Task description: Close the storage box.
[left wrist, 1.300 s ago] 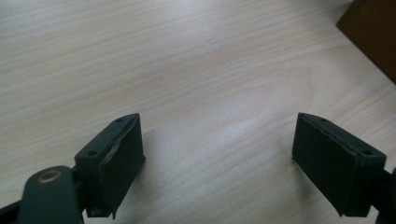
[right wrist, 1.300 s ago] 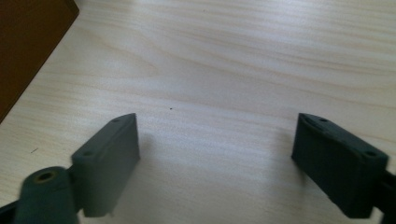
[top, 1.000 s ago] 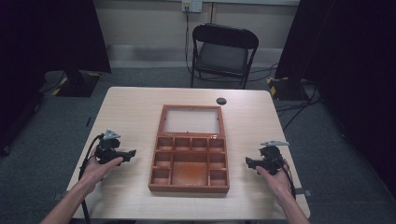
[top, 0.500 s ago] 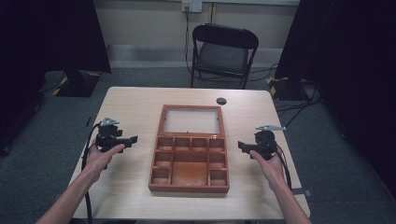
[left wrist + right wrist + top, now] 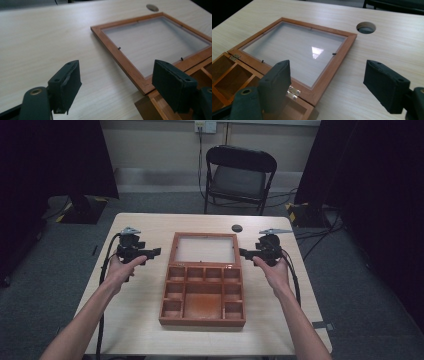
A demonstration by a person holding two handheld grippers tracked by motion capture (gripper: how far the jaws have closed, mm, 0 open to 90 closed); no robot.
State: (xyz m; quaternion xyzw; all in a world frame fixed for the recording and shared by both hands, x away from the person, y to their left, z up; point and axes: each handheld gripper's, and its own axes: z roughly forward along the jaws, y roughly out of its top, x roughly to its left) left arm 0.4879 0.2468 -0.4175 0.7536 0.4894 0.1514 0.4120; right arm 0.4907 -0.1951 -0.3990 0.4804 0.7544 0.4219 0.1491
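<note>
Wooden box long axis runs away from person, lid flat at far end; L tongs & R tongs spread.

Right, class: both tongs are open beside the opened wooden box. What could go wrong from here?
1. The glass-panelled wooden lid lies flat on the pale wooden table, so the left tongs may struggle to get under its frame.
2. If the left tongs and right tongs lift unevenly, the small metal hinges could be strained.
3. A jaw might knock the glass.

Reddish-brown wooden box, pale table
</note>
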